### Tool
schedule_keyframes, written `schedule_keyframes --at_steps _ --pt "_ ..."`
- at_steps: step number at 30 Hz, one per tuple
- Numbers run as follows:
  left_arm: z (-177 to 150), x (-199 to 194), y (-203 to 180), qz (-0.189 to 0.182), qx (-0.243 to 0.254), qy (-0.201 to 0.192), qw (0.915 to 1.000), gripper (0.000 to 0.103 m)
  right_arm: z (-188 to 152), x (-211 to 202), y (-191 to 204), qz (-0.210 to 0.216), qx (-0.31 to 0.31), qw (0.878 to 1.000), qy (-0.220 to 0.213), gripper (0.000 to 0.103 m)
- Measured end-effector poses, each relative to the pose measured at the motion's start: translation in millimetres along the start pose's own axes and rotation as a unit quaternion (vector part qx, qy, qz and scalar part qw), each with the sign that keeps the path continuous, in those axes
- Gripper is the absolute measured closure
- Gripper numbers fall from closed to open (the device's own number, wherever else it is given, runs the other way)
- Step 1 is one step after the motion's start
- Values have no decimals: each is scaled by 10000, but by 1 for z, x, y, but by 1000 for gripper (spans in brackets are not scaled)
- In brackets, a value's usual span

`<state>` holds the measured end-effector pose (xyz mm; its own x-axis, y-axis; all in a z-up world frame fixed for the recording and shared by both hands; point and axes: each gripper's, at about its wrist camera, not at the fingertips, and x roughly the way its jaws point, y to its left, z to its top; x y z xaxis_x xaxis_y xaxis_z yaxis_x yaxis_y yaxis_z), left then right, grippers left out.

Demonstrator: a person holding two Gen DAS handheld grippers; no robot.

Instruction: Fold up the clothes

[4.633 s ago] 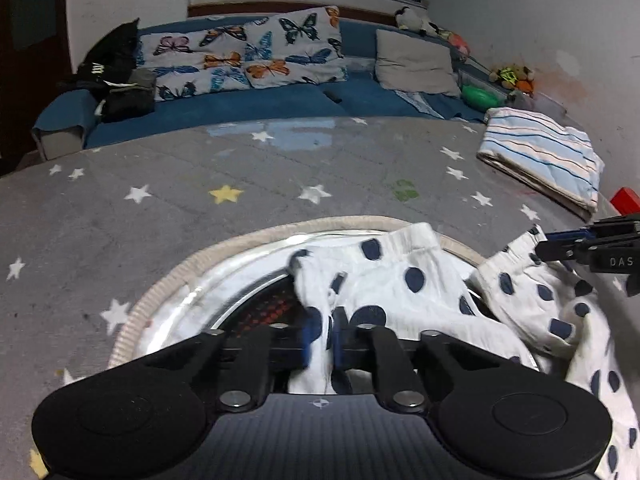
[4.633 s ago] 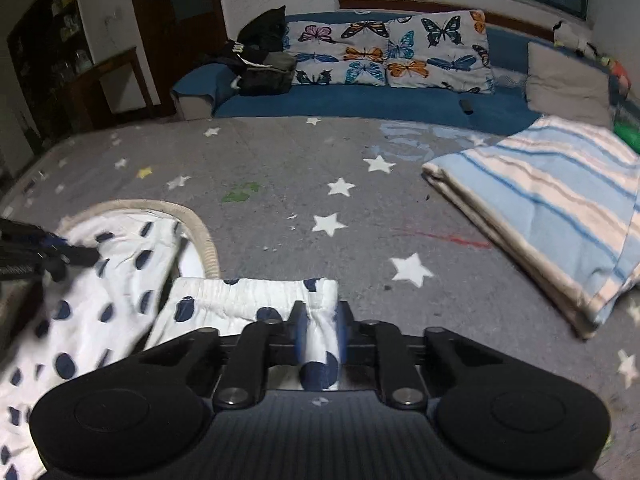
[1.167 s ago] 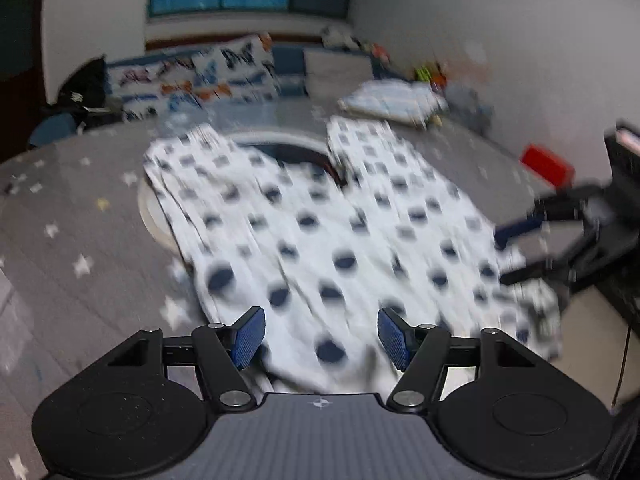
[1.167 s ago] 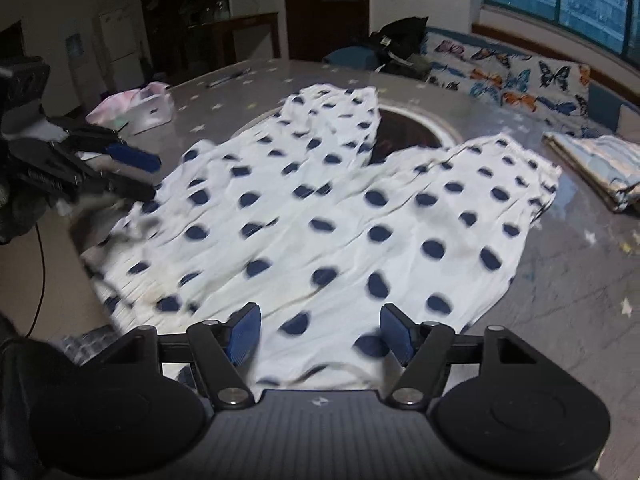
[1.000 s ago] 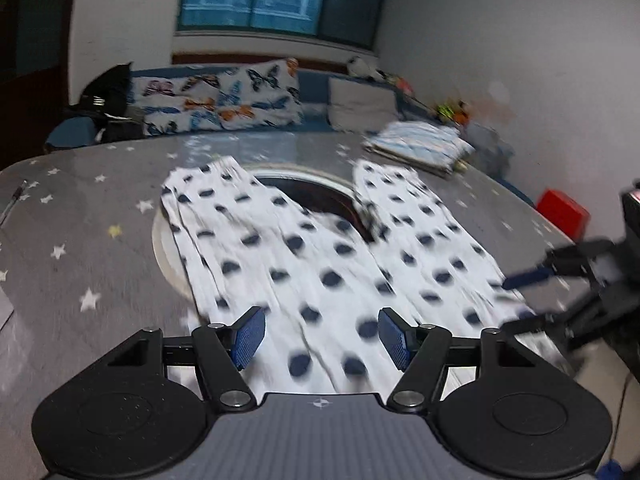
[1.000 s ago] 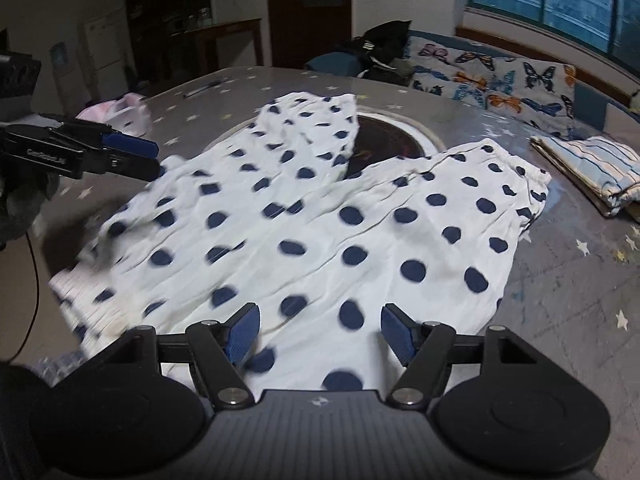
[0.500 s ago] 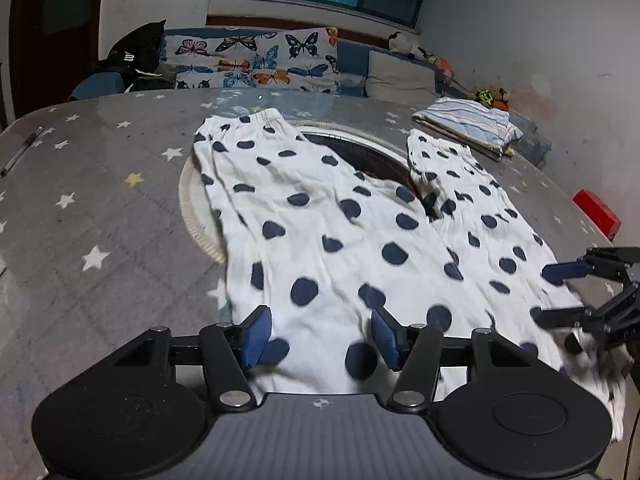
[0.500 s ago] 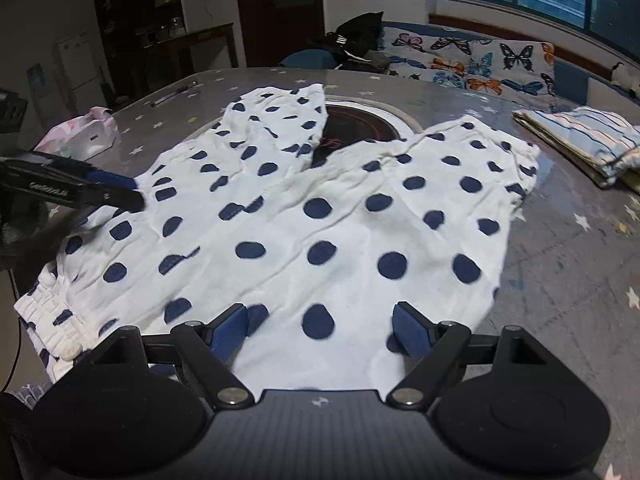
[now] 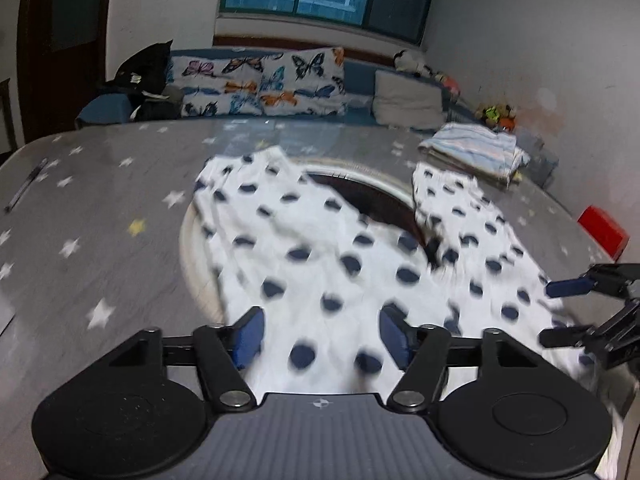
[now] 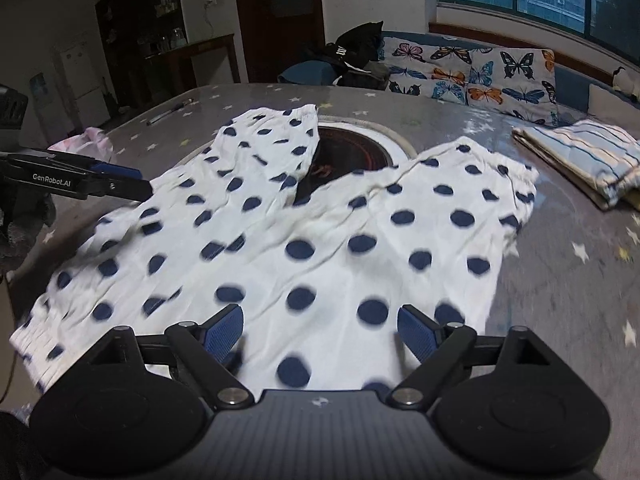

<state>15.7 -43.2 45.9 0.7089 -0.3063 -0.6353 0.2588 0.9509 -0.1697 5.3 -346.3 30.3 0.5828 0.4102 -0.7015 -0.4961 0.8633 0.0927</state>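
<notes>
The polka-dot trousers (image 10: 304, 232) look thin, light and limp, so both the left gripper (image 9: 320, 334) and right gripper (image 10: 320, 332), their jaws spreading wider and pinching nothing, should take the near waistband edge.

Smeared by motion across the left wrist view: polka-dot trousers (image 9: 320, 264), dots streaked. Waistband cut by the tongs' housing at bottom centre. Right tongs (image 9: 576, 308) clipped at the right edge. Burner ring (image 10: 352, 148) half covered under cloth, upper centre.
</notes>
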Motion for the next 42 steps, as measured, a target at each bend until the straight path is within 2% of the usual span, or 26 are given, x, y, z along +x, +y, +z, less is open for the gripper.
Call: schedule_keyframes --at_steps 8,13,18,21,26,29,34,38,42 --pt "7 43 9 263 -75 276 9992 34 6 20 -26 -8 327 9994 82 13" --pt "4 41 16 301 34 253 9992 34 9 12 -40 -95 429 9989 147 12" --pt "6 43 17 399 76 282 9988 34 28 11 -52 -162 362 9992 -35 10" --pt "7 43 16 451 97 274 9986 34 44 23 -63 -56 466 9988 -133 10" --pt "5 42 15 528 215 266 9980 34 54 52 -85 -2 833 9965 -46 10" --pt "5 41 16 582 250 270 9976 34 52 62 -97 -147 834 9964 -48 10" --pt "6 42 19 631 280 284 9972 34 53 63 -110 -621 772 9951 49 10" --pt "13 42 18 598 178 382 9973 33 57 59 -114 -596 788 9951 -1 10" --pt "31 45 11 546 240 214 9980 33 69 55 -114 -534 730 9956 -231 10"
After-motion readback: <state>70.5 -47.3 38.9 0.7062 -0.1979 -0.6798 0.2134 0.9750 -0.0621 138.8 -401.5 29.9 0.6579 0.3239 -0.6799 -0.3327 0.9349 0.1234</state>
